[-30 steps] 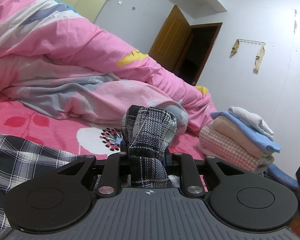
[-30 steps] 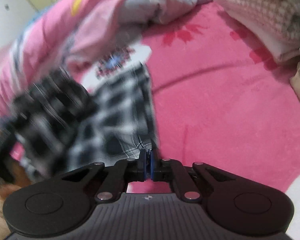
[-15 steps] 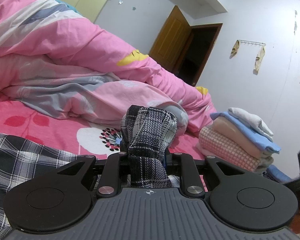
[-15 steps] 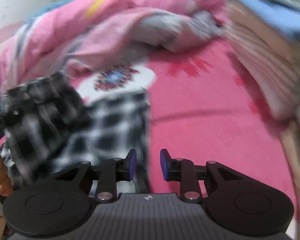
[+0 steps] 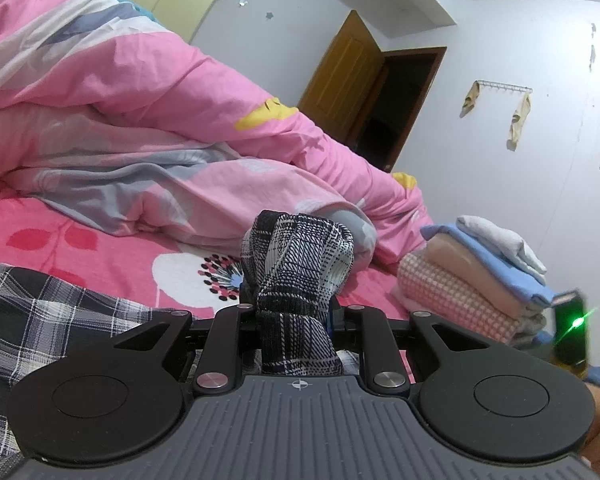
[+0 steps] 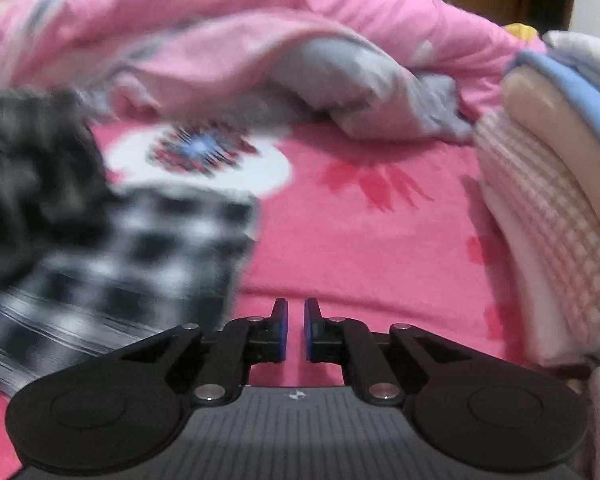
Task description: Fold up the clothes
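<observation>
Left wrist view: left tool [image 5: 294, 312] is clamped on a bunched fold of the plaid garment [image 5: 296, 264], which stands up between its fingers; the rest of the cloth trails off to the lower left over the bed [image 5: 100, 248]. Holding this point fixed probably anchors one corner while the other hand works the fabric. Right wrist view: right tool [image 6: 296, 330] hangs over bare pink sheet, jaws closing with only a narrow gap and nothing between them; the plaid lies blurred to its left, and a stack of folded clothes [image 6: 548, 216] sits to its right. Versus one second ago: the left tool and its grip are unchanged, while the right tool, then pinched at the plaid's edge, has let go and swung toward the stack.
</observation>
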